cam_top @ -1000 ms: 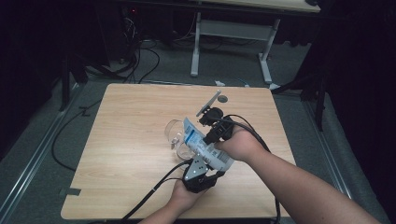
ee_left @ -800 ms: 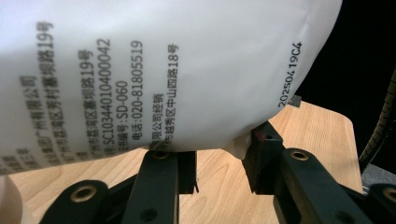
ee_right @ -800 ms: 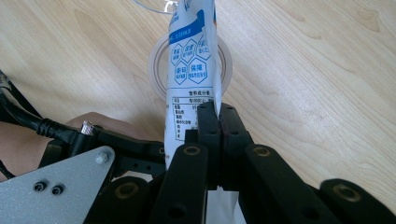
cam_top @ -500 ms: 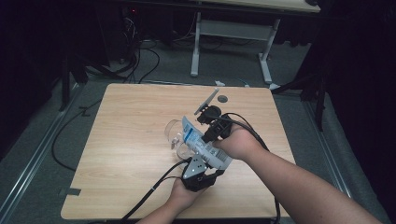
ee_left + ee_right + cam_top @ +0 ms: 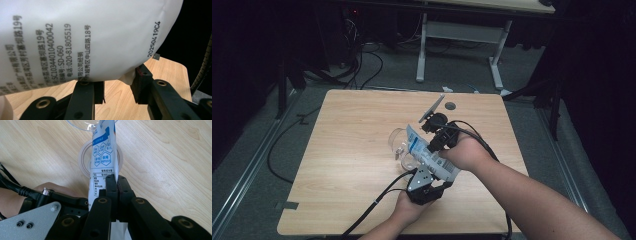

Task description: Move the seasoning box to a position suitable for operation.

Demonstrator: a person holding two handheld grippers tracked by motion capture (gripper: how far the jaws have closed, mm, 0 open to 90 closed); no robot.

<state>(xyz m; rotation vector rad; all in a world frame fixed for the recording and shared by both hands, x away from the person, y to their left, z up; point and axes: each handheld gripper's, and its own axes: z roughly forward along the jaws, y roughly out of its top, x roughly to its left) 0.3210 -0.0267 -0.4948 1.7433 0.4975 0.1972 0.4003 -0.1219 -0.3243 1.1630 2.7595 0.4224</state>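
Note:
A white pouch with blue print (image 5: 427, 152) slants over the middle of the wooden table (image 5: 347, 130), its upper end at a clear glass (image 5: 401, 145). My right gripper (image 5: 433, 146) comes in from the right and is shut on the pouch's edge; in the right gripper view the jaws (image 5: 116, 182) pinch the pouch (image 5: 102, 152) above the glass's round foot (image 5: 83, 162). My left gripper (image 5: 439, 176) sits under the pouch's lower end. In the left gripper view its jaws (image 5: 117, 85) stand apart, bare wood between them, and the bulging pouch (image 5: 87, 37) lies just over their tips.
A small dark round mark (image 5: 450, 106) lies near the table's far edge. Cables (image 5: 377, 205) trail from the grippers off the front edge. Beyond the table stand another table's white legs (image 5: 422, 50), and more cables lie on the floor at the left.

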